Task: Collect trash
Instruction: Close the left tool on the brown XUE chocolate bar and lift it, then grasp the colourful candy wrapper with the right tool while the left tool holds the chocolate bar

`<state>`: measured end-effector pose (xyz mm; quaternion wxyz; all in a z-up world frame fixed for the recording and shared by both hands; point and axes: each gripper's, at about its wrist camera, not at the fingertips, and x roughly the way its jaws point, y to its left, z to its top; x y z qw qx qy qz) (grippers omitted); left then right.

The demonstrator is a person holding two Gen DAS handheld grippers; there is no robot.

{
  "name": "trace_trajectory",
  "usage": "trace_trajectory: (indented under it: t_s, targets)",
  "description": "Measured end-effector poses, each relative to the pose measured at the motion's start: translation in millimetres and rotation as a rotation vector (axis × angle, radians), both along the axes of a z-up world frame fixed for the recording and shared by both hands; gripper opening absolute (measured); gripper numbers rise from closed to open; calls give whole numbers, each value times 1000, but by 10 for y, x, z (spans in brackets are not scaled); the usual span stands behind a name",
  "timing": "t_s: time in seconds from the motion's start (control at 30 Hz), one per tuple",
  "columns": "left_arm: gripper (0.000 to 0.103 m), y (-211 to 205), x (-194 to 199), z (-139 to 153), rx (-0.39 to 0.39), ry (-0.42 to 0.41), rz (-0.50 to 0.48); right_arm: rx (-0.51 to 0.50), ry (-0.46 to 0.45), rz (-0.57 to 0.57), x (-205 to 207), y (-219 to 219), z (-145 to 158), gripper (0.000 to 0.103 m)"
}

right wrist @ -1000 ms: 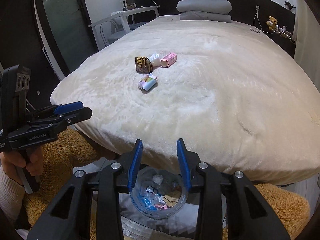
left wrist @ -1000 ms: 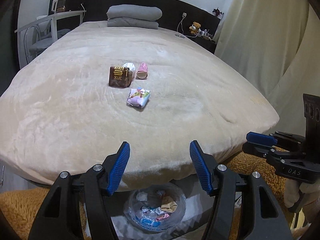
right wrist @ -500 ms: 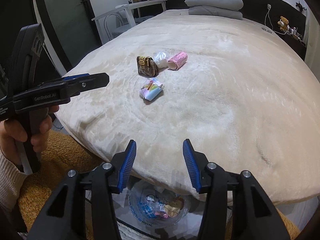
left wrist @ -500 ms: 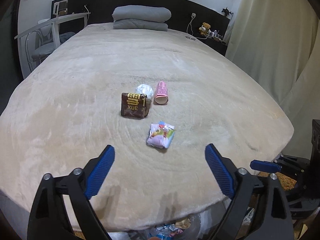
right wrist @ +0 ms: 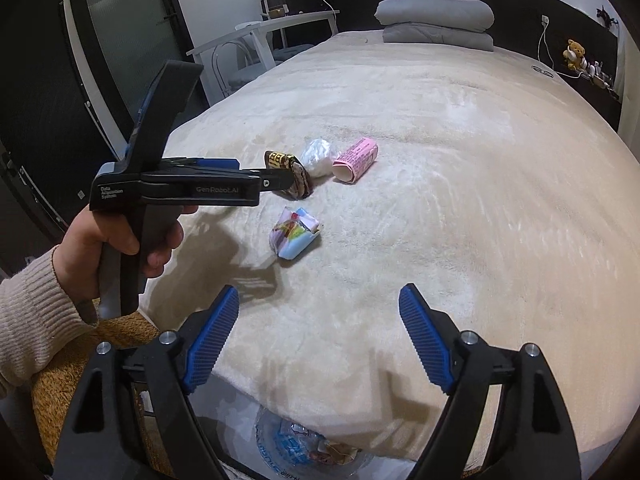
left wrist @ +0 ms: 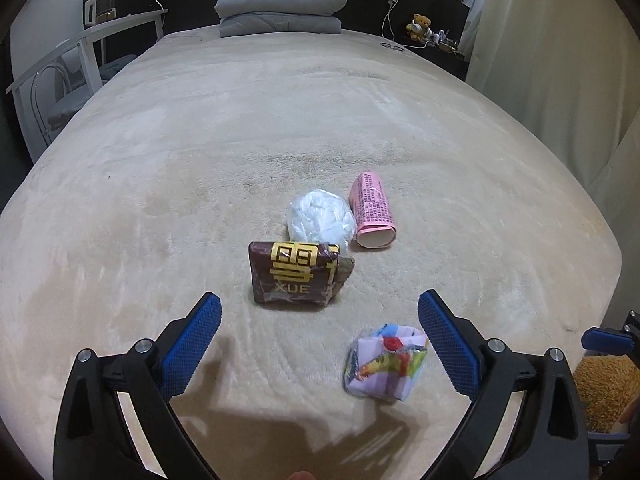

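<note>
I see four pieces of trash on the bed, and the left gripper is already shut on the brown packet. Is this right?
Not quite. The left gripper is open and holds nothing; in the left wrist view its jaws stand wide apart, short of the brown packet. The rest holds: four pieces lie on the bed.

Your left gripper (left wrist: 319, 344) is spread wide, blue pads facing each other, held level and pointing forward. Your left hand (right wrist: 120, 240) wraps its handle, cream sleeve at the wrist. Your right gripper (right wrist: 319, 340) is also spread wide, sitting lower and behind
</note>
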<state>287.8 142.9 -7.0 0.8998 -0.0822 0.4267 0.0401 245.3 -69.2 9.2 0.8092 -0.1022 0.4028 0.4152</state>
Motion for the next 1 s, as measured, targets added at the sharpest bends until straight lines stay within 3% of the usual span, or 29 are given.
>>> trace_trajectory:
  t_s: [0.17, 0.27, 0.33, 0.53, 1.0]
  targets:
    - [95, 40, 204, -98, 34, 17, 2, 5, 23, 6, 97, 76, -50, 81]
    - [80, 82, 301, -190, 45, 54, 12, 11, 34, 11, 130, 104, -72, 81]
    - [60, 94, 352, -240, 44, 74, -1, 8, 32, 8, 157, 119, -89, 81]
    - [60, 69, 322, -199, 73, 49, -19, 3, 35, -3, 267, 189, -139, 81]
    - [60, 248, -103, 56, 23, -40, 8, -39, -1, 14, 396, 704, -407, 81]
